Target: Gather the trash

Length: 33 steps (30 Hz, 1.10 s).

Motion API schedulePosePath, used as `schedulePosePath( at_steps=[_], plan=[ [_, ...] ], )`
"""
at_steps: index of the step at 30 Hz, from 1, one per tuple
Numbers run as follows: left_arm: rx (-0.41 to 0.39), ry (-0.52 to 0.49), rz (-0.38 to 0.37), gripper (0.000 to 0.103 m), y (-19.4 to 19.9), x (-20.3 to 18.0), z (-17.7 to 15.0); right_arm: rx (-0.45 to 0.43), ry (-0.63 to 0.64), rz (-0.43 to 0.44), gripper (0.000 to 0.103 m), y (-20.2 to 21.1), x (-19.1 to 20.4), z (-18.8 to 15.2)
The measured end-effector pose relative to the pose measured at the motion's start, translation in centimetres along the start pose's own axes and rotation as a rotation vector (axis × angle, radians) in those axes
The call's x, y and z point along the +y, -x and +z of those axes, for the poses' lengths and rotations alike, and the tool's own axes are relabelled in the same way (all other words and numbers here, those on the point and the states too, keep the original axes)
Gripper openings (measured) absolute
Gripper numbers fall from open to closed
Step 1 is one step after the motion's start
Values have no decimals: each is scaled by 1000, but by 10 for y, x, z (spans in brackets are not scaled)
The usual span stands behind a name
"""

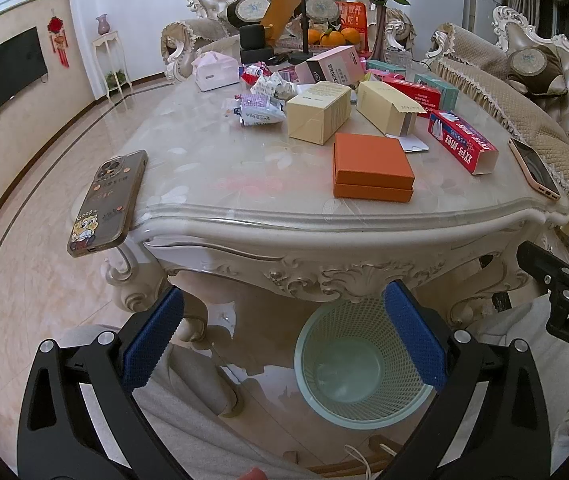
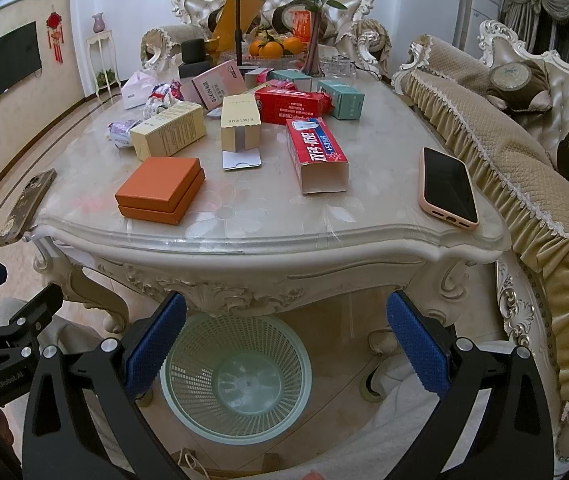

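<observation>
Your left gripper [image 1: 284, 336] and right gripper [image 2: 286, 342]: jaws wide, nothing held, both low in frame below the table [image 2: 268, 240] edge. Mesh bin [image 2: 236, 376]: lower centre, on the floor, apparently empty, likely placed for easy drops. Trash, mid-frame on the table: orange box [image 2: 160, 190], red carton [image 2: 316, 154], wrappers [image 1: 258, 106]; you probably leave both phones.

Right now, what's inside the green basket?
Nothing: the basket looks empty, its bare bottom showing in both views. The hand-held gripper pads hide a little of its rim on each side.
</observation>
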<state>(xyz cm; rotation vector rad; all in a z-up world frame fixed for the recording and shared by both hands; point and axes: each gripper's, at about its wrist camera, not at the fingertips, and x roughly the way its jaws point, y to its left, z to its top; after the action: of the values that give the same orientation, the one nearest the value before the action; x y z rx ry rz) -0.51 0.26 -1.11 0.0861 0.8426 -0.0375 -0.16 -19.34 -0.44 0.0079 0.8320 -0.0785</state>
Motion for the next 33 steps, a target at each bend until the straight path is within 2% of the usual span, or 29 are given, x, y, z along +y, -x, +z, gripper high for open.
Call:
schedulePosePath(
  at_steps=[15, 19, 25, 30, 33],
  plan=[
    [1, -1, -1, 97, 0, 2, -7, 1, 1, 0, 96, 0, 0, 1],
    [2, 0, 1, 97, 1, -1, 3, 1, 2, 1, 96, 1, 0, 0],
    [5, 1, -16, 97, -3, 0, -5, -8, 16, 12, 96, -1, 4, -3],
    [-6, -23, 19, 97, -6, -3, -6, -9, 32, 27, 96, -3, 7, -2],
    [-1, -24, 8, 97, -6, -3, -5, -13, 38, 31, 96, -2, 9, -1]
  ],
)
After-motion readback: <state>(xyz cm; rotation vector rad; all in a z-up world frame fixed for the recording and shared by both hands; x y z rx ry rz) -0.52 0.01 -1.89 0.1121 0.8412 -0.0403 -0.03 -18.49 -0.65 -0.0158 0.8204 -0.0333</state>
